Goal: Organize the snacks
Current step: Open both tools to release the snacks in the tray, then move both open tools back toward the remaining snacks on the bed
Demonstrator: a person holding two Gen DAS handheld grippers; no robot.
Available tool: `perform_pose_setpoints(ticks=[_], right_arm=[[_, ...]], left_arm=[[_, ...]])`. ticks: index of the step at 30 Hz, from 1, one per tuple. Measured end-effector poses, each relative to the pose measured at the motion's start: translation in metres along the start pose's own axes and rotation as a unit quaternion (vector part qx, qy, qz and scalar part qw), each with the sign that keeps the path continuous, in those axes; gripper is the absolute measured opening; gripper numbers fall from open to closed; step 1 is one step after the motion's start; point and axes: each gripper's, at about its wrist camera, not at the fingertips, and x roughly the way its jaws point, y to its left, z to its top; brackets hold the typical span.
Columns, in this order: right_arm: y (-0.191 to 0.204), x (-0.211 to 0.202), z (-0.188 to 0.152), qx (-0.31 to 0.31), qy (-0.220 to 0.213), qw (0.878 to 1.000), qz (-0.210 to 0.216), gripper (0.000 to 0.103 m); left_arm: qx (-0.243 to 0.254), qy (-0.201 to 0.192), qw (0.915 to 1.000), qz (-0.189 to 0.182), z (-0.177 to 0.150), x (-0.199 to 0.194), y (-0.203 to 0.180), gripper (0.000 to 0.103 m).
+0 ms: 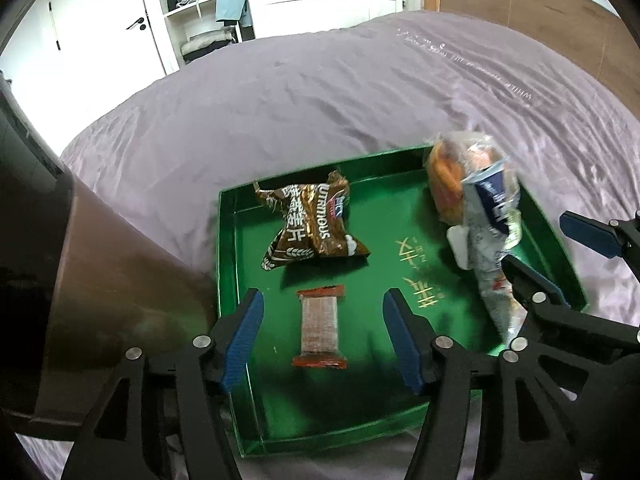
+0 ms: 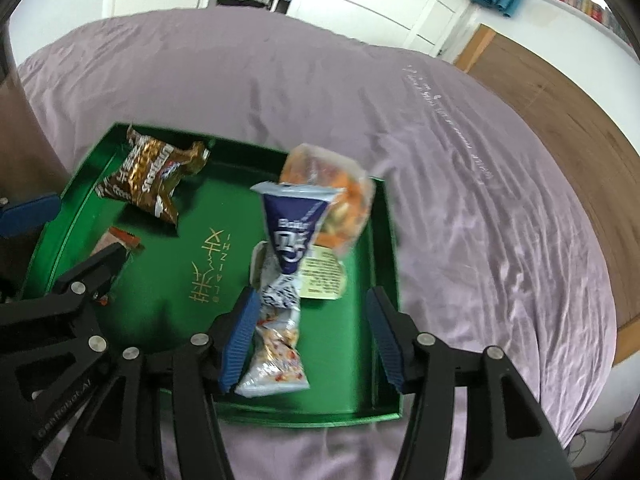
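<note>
**Both claws stood open over the green snack tray**

Nearest the left wrist camera, the left gripper point(image 1: 322, 336) had its blue-padded jaws spread apart, pressing on nothing. Between them, down on the floor of the green tray point(image 1: 226, 264), lay a small red-ended wafer bar point(image 1: 320, 328) – flat, lengthwise, clear of both pads.

The right gripper point(image 2: 310, 340) also stood with its jaws apart. A long clear-and-blue snack bag point(image 2: 282, 280) lay between them on the right side of the tray, its near end close against the left pad; the right pad stood well apart from it. Whether the left pad actually touched the bag I could not tell, as the bag was blurred. No squeeze showed.

Farther in, the bag widened to a dark blue printed band and then to a puffed end showing orange pieces, near the tray's far right corner. Gold characters point(image 2: 212, 268) were printed on the tray floor between this bag and the wafer bar.

Toward the far left corner sat a crumpled brown snack packet point(image 1: 312, 226), resting on the tray floor with its far edge by the far wall.

The tray itself sat on a lilac bedsheet point(image 1: 320, 100) – wrinkled, with a line of pale script at the far right. Beyond the bed stood a white wardrobe point(image 1: 192, 12) with folded clothes on open shelves, and a wooden headboard point(image 1: 540, 12) at the far right
</note>
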Motion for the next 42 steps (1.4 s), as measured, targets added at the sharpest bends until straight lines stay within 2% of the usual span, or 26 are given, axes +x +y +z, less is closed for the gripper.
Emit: perform_pose_setpoints(ticks=[7, 11, 19, 23, 25, 30, 37, 42], right_arm=[[-0.020, -0.040, -0.007, 0.024, -0.003, 0.999, -0.027, 0.070], [-0.027, -0.067, -0.007, 0.022, -0.006, 0.999, -0.041, 0.070], [-0.034, -0.140, -0.007, 0.024, -0.021, 0.997, -0.067, 0.069], [-0.034, -0.181, -0.003, 0.024, -0.038, 0.995, -0.084, 0.069], [-0.031, -0.204, 0.002, 0.028, -0.052, 0.994, -0.091, 0.069], [-0.013, -0.257, 0.017, 0.031, -0.093, 0.991, -0.091, 0.070], [0.035, -0.325, 0.051, 0.001, -0.154, 0.986, -0.065, 0.070], [0.074, -0.363, 0.074, -0.025, -0.188, 0.981, -0.036, 0.070]], left_arm=[[0.011, -0.024, 0.9994, -0.023, 0.005, -0.040, -0.003, 0.057], [0.026, -0.046, 0.9980, -0.035, 0.009, -0.073, -0.006, 0.057], [0.040, -0.091, 0.9916, -0.083, 0.015, -0.151, 0.004, 0.057], [0.049, -0.129, 0.9869, -0.083, 0.019, -0.195, 0.017, 0.065], [0.051, -0.151, 0.9842, -0.078, 0.021, -0.213, 0.028, 0.065], [0.033, -0.174, 0.9829, -0.052, 0.024, -0.249, 0.072, 0.065], [0.010, -0.185, 0.9824, 0.025, 0.015, -0.292, 0.161, 0.065], [-0.018, -0.186, 0.9787, 0.085, 0.001, -0.316, 0.229, 0.066]])
